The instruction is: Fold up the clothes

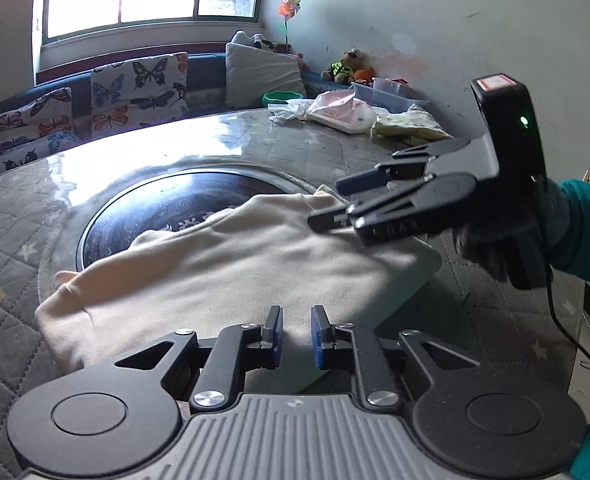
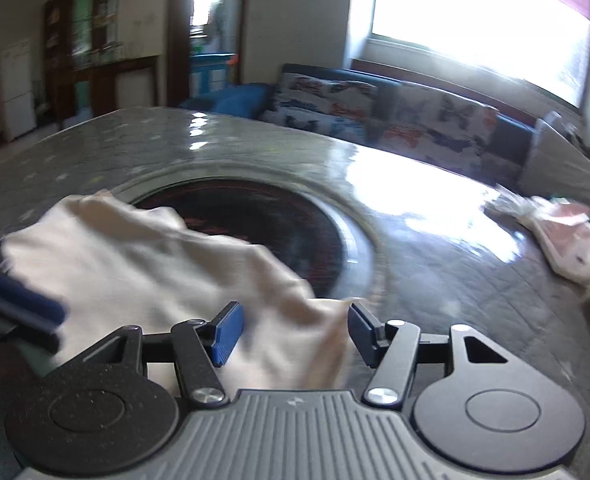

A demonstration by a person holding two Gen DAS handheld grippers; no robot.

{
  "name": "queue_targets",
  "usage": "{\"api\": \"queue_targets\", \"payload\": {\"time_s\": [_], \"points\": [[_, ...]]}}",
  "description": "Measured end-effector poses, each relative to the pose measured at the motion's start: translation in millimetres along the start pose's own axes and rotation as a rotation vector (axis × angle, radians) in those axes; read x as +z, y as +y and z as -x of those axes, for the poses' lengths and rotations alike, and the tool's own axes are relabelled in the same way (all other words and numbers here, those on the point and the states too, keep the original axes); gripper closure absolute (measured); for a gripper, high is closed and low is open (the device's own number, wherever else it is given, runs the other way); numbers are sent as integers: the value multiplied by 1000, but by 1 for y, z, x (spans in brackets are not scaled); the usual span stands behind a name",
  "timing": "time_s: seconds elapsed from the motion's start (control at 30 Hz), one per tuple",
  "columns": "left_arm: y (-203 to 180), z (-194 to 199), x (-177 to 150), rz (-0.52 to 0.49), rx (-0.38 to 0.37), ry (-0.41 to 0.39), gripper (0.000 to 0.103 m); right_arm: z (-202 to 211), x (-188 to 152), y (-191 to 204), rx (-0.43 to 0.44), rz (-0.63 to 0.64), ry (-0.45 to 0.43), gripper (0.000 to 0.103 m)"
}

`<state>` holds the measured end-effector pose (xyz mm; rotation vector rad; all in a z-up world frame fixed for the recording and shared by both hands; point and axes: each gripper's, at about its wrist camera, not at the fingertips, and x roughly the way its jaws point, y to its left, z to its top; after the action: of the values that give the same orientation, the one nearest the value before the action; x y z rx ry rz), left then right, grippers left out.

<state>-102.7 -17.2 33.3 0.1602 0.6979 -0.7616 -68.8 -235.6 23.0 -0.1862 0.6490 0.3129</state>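
Observation:
A cream garment (image 1: pixel 223 264) lies folded on the quilted grey table (image 1: pixel 11 248), partly over a dark round inset (image 1: pixel 167 208). In the left wrist view my left gripper (image 1: pixel 297 330) hovers over the garment's near edge. Its blue pads stand a narrow gap apart with nothing pinched. My right gripper (image 1: pixel 327 204), held by a gloved hand (image 1: pixel 511 236) with a teal sleeve, is open at the garment's far right corner. In the right wrist view the right gripper (image 2: pixel 295 332) has wide-apart pads with the garment (image 2: pixel 135 272) lying under and between them, not pressed. The left gripper (image 2: pixel 23 312) shows blurred at the left edge.
Pink bags (image 1: pixel 335 110), a clear plastic box (image 1: pixel 387 92) and a yellow patterned cloth (image 1: pixel 411 126) sit at the table's far right. A sofa with butterfly cushions (image 1: pixel 135 92) runs behind the table under a bright window. A black cable (image 1: pixel 567 332) hangs from the right gripper.

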Motion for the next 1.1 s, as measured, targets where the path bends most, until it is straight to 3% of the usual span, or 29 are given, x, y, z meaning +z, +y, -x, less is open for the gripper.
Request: {"api": "queue_targets", "payload": {"time_s": [0.17,0.33,0.5,0.83,1.1], "points": [[1,1,-1,-2,-5,1,84,-4,10,-1,-1,-13,-12,42],[0,2,-2,3,-5,-2,81,-21,37,38,147,75,-23,31],[2,4,-4,18,-6,-8,78,-50,54,64,221,120,21,25],[7,6,-8,46,-15,-18,77,-89,80,77,164,107,43,21],[22,30,-7,118,62,-80,69,-90,83,95,239,148,43,13]]}}
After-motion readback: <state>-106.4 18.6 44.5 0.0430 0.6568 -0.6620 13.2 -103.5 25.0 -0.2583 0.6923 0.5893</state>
